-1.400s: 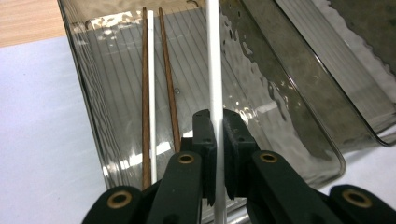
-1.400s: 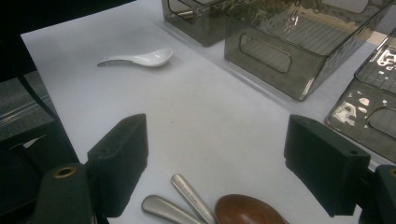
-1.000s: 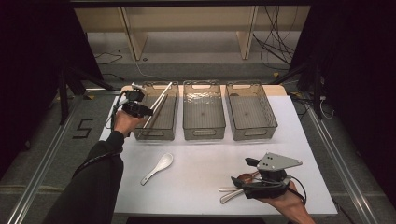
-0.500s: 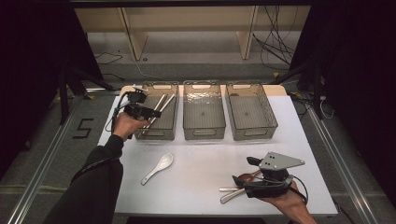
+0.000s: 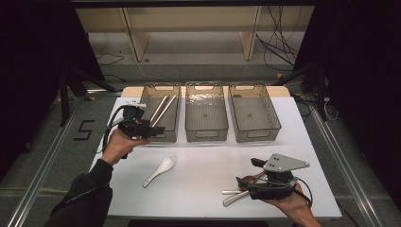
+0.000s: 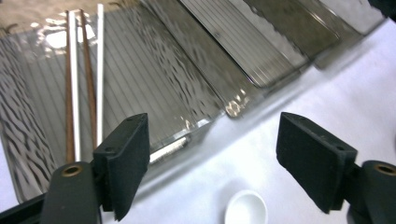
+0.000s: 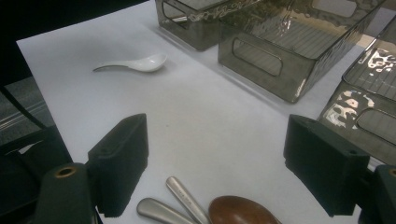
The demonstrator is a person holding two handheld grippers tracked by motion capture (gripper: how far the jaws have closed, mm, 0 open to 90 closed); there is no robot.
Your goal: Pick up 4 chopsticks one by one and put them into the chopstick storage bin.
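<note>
Here, the left gripper point(image 5: 153, 129), jaws wide and empty, hovers beside the chopsticks point(image 5: 162, 109) in the left bin point(image 5: 161, 135); the right gripper point(image 7: 215, 161), likewise spread, hangs above the brown spoon point(image 7: 243, 211).

The bench point(image 5: 208, 189) is plain white. Three smoky grey see-through bins point(image 5: 206, 111) show fine ribbed lines on their floors. Beyond the left fingers point(image 6: 126, 161), which are black, lie chopsticks point(image 6: 84, 84) in white and reddish brown. A glossy white spoon point(image 5: 160, 170) lies nearby. Just before the black right fingers point(image 7: 119, 161) sit a dark brown spoon point(image 7: 240, 211) and silver handles point(image 7: 184, 198).
</note>
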